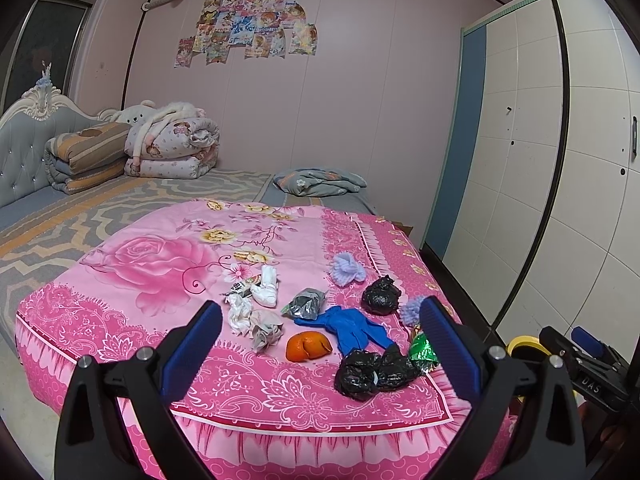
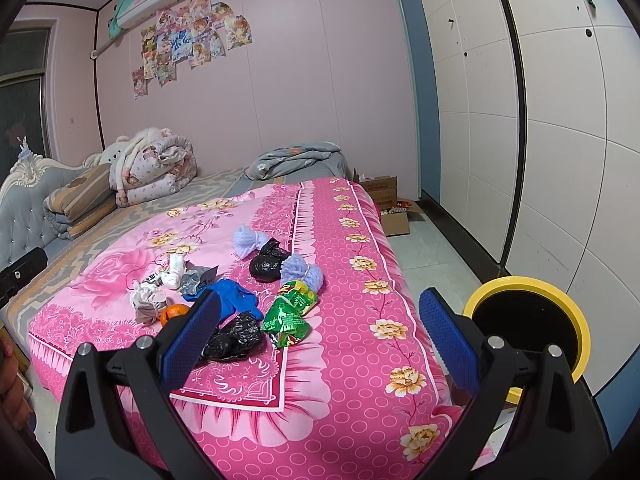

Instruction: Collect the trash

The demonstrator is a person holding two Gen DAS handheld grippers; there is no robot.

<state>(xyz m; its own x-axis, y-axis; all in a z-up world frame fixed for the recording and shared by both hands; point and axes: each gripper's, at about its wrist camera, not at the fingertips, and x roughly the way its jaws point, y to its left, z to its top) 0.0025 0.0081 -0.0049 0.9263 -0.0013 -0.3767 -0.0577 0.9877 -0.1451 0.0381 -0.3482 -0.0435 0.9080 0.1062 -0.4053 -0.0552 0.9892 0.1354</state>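
Trash litters the pink floral bed cover (image 1: 168,264): crumpled black plastic bags (image 1: 372,370), a green foil snack wrapper (image 2: 290,314). Both hand-held grippers, left (image 1: 320,354) and right (image 2: 320,338), hover spread and empty; next, likely the wrapper, then the yellow-rimmed round bin (image 2: 528,320).

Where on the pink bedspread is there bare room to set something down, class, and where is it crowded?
Free: the big rose print left of the white tissues, and the circle-patterned border right of the green snack bag. Crowded: the cluster from the tissues past the orange peel to the black bags.
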